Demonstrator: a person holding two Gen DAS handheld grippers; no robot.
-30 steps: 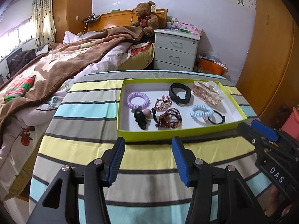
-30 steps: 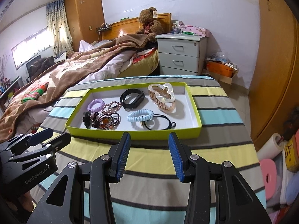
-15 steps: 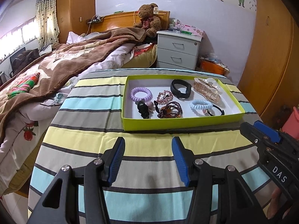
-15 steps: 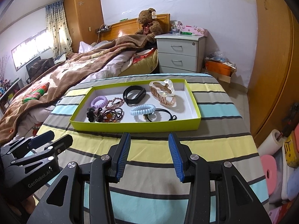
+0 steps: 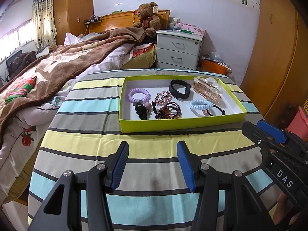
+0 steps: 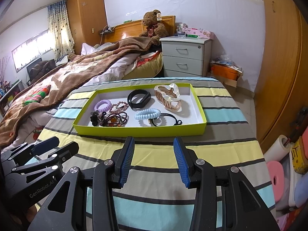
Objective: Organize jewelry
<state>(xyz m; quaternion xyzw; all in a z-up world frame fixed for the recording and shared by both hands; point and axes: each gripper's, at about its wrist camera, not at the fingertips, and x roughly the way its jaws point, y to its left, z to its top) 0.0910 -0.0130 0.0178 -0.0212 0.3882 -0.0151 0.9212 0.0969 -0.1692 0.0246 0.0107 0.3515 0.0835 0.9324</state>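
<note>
A lime-green tray (image 5: 181,124) lies on the striped cloth and holds the jewelry. In it are a purple spiral hair tie (image 5: 139,95), a black band (image 5: 180,88), a clear rose hair claw (image 5: 207,88), a pale blue spiral tie (image 5: 200,105), dark bead bracelets (image 5: 169,112) and a black scrunchie (image 5: 141,110). My left gripper (image 5: 152,148) hovers open short of the tray's near wall, nothing between its blue pads. My right gripper (image 6: 154,142) is open and empty too, just before the tray (image 6: 142,130). Each gripper shows at the edge of the other's view.
The striped table (image 6: 221,150) ends at the right, where a paper roll (image 6: 277,148) and pink items stand below. A bed with a brown blanket (image 5: 63,65) lies to the left. A grey nightstand (image 5: 179,50) and a teddy bear (image 5: 149,19) are behind.
Both grippers have drawn back a little from the tray, which now looks smaller and farther. Their jaws stand as wide as before, and the jewelry has not moved.
</note>
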